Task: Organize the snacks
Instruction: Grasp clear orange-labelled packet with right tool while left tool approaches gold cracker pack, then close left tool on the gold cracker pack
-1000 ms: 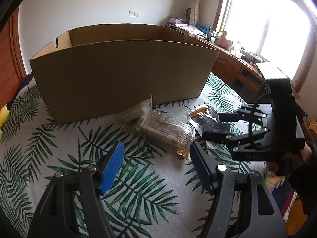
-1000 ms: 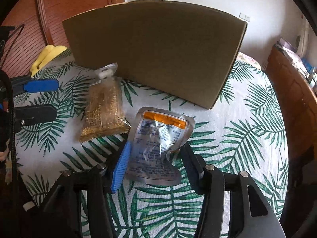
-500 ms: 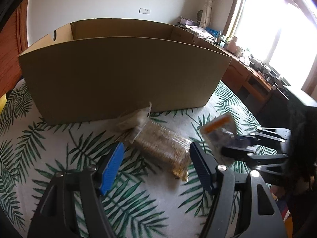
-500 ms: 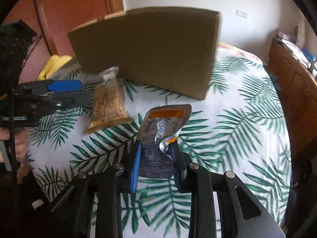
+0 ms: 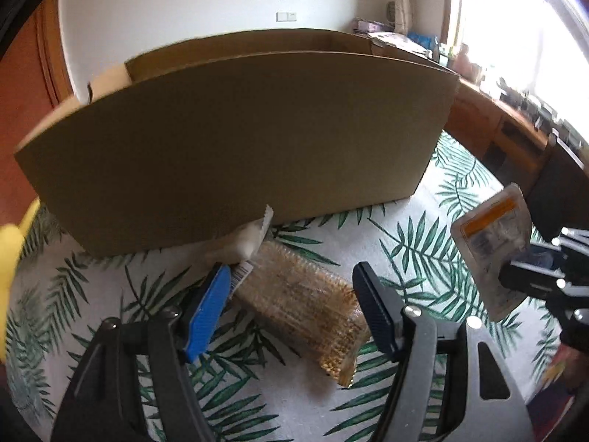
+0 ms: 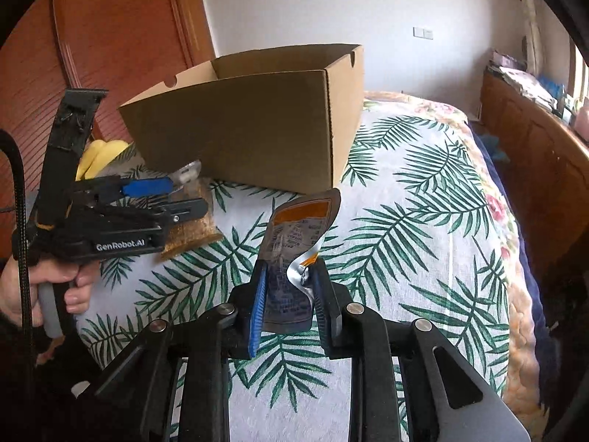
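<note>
Snack packets number two: one silver foil pouch with an orange band [image 6: 291,258] and one clear bag of golden-brown crisps [image 5: 302,302]. One open brown cardboard box [image 6: 265,121] is standing on the palm-leaf bedspread [image 6: 405,221], beyond both claws.

One right gripper [image 6: 289,294] is clamping the silver foil pouch between its two pads; its jaws have just been closing, and the foil is crumpling where they pinch it. The pouch is sticking up and forward out of that claw, clear of the bedspread, with the box's near corner just past its top edge.

One left gripper [image 5: 291,305] is hanging with its two fingers well apart, nothing pinched between them. The clear bag of crisps is lying flat on the bedspread right ahead of it, between the one blue pad [image 5: 206,309] and the one dark pad [image 5: 371,309]; whether either pad is touching the bag I cannot tell. The bag's sealed white end is pointing away from the claw and lying against the foot of the box wall.

One bare hand [image 6: 48,287] is gripping the left tool's handle. One yellow soft thing [image 6: 99,154] is lying beside the box, off past the left claw.
</note>
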A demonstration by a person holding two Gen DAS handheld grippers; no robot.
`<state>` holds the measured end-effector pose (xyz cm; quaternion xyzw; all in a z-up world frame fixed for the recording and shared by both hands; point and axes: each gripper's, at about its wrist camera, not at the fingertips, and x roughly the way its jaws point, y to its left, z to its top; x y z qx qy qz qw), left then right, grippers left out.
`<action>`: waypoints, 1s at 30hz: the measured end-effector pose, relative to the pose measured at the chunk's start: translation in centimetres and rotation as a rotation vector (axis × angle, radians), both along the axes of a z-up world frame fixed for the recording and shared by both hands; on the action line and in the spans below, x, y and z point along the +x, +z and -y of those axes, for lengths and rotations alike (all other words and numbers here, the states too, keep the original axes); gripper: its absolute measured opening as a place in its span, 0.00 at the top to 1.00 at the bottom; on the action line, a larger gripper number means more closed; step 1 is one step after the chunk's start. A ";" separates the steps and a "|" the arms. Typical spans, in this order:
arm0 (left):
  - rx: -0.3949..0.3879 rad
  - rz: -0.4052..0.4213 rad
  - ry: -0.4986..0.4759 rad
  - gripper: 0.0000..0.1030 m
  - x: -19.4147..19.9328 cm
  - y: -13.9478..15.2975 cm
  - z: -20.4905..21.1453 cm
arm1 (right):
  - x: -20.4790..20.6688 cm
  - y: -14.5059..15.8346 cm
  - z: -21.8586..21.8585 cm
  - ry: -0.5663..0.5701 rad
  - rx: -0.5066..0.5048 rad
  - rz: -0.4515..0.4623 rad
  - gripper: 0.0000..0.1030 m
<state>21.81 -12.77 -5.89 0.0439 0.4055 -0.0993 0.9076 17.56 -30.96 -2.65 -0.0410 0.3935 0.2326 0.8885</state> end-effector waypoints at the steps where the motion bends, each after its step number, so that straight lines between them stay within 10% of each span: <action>1: 0.010 -0.001 -0.006 0.33 -0.1 0.0 0.2 | -0.1 0.0 -0.2 0.002 0.000 0.001 0.79; 16: -0.127 -0.137 -0.043 0.32 -3.0 0.4 -4.2 | 0.0 -0.3 -1.5 0.017 0.008 0.005 0.79; 30: -0.096 -0.137 -0.017 0.32 -0.9 0.1 -2.8 | -0.6 -0.6 -1.1 0.003 0.026 0.000 0.79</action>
